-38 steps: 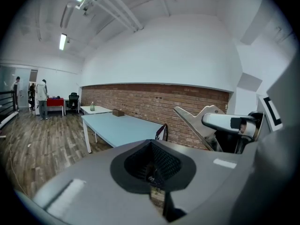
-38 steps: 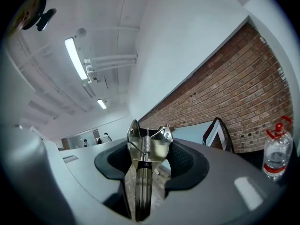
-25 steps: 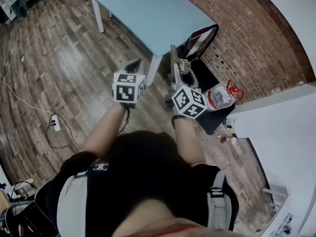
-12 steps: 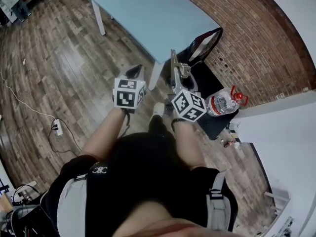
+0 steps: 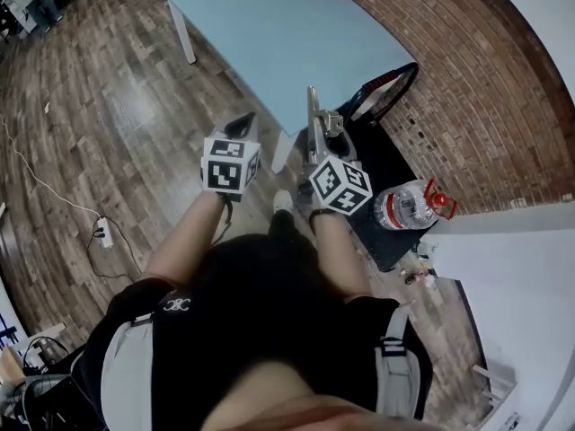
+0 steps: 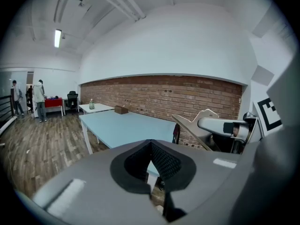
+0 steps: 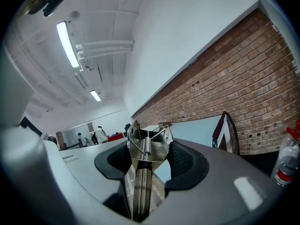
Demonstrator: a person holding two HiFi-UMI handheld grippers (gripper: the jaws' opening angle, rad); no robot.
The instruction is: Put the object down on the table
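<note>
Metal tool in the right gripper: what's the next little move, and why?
Probably carry it forward and down over the table: the right gripper clamps the tool, and the table lies just ahead, with its near corner about level with the gripper.

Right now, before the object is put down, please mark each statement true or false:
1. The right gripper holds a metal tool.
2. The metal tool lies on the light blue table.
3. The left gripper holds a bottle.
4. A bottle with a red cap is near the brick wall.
1. True. The right gripper is shut on a metal tool with a spring.
2. False. The tool is in the right gripper's jaws, short of the light blue table.
3. False. The left gripper has its jaws together with nothing between them.
4. True. The bottle with a red cap is low down beside the brick wall, not on the table.
</note>
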